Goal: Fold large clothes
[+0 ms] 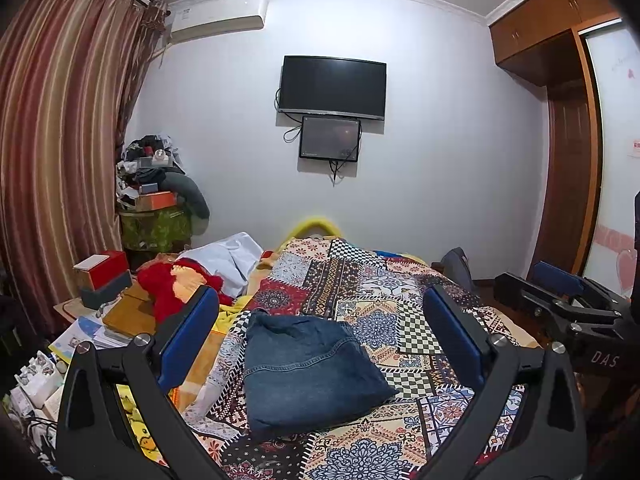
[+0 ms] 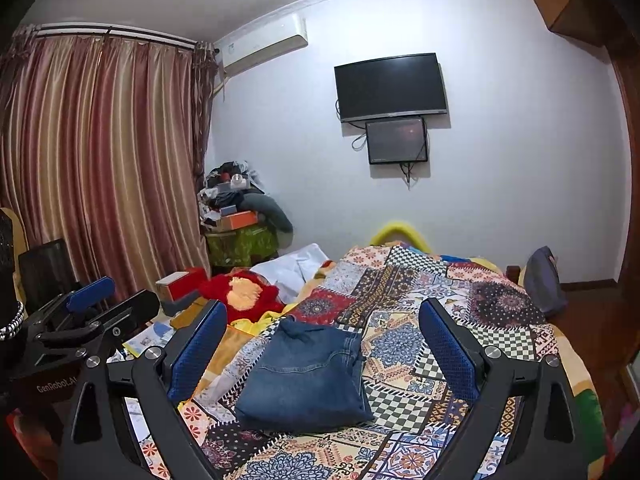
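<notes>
My left claw [image 1: 320,336]: I am holding it up above the bed with its blue pads spread wide, and it is gripping nothing.
My right claw [image 2: 322,344]: I am holding this one wide too, and it is gripping nothing. It is hanging beside the left one.
Where the jeans are: the blue jeans [image 1: 308,372] are lying in the lower middle of the frame, on the patchwork bedspread [image 1: 404,312], between my two pads in both views.
How they look: they are already folded into a thick, short bundle, so I think the folding is nearly done.
Which way they point: the long side is running from the bottom of the frame up toward the wall with the TV [image 1: 333,87]. The far end is bunched and wrinkly; the near end is a smooth fold.
Doing this step well: I am thinking I should come down slowly, press the bumpy top flat, and square the edges without dragging the bundle.
Watch out: the red fluffy thing [image 1: 172,284] at middle left is lying close by.
</notes>
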Demonstrator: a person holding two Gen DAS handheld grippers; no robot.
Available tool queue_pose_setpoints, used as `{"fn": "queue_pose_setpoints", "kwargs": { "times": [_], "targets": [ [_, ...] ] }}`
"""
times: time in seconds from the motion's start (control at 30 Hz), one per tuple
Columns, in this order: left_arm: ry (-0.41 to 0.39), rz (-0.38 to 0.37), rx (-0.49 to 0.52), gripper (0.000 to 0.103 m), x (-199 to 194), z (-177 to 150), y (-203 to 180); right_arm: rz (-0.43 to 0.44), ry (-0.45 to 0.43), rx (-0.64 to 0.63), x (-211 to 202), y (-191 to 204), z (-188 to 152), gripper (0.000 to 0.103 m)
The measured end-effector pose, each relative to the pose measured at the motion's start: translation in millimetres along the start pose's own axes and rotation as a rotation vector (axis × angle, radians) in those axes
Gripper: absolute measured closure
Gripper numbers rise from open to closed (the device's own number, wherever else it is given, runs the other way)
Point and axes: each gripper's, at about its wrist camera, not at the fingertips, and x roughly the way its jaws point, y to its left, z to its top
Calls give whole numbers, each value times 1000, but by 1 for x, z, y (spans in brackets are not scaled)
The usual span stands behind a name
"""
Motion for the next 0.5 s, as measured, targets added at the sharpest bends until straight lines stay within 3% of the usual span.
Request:
{"fn": "queue_pose_setpoints", "kwargs": {
  "times": [0.5],
  "targets": [
    [3,-4,-4,0,0,1,3,-5,4,5,-1,-1,-1,7]
  ]
}}
